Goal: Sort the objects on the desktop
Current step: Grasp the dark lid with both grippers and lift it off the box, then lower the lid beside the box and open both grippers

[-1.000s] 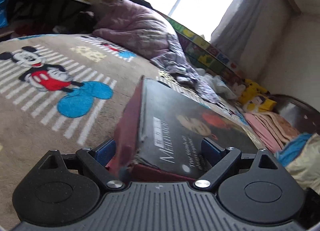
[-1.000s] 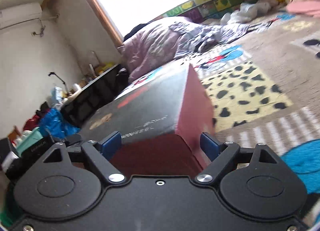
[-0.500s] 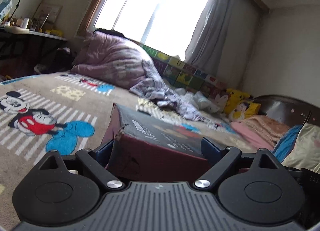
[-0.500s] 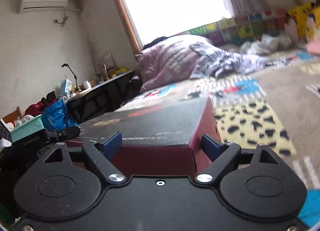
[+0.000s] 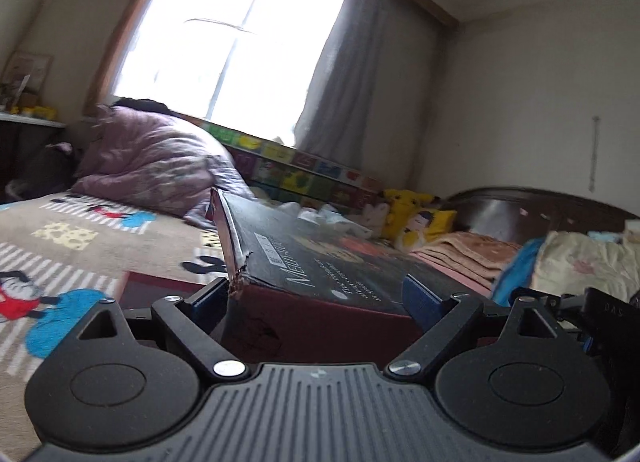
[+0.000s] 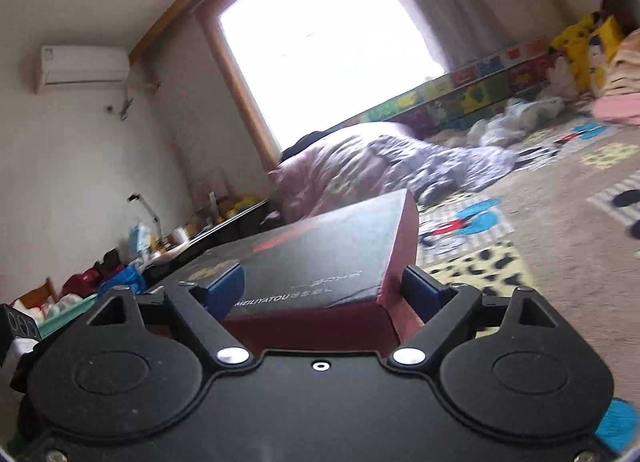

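Item one, the box [image 5: 320, 262]: black lid, dark red sides, held across both my grippers above the blanket [image 5: 60, 246]. Lid print reads "MEILIYATOU" in the right wrist view, with smaller Chinese characters beside it that I cannot read; from the left wrist view I read only "MEILIYATOU"-style lettering, partly blurred. The near left corner of the lid is torn. My left gripper [image 5: 314, 296] has its blue pads spread wide with one end of the box between them; my right gripper [image 6: 320, 290] likewise straddles the other end, one pad lying over the lid edge, the other against the red side. Item two, the blanket: tan, cartoon-mouse print, spreading from 9 to 7 o'clock in the left wrist view. Item three, a purple quilt [image 5: 148, 165] heaped at 10 o'clock. Item four, yellow plush toys [image 5: 416, 213] at 2 o'clock by a dark headboard [image 5: 540, 209]. Item five, a window [image 5: 232, 37] at 12 o'clock, grey curtain [image 5: 344, 73] beside it. Item six, an air conditioner [image 6: 84, 67] at 10 o'clock in the right wrist view, over a cluttered desk [image 6: 208, 229].
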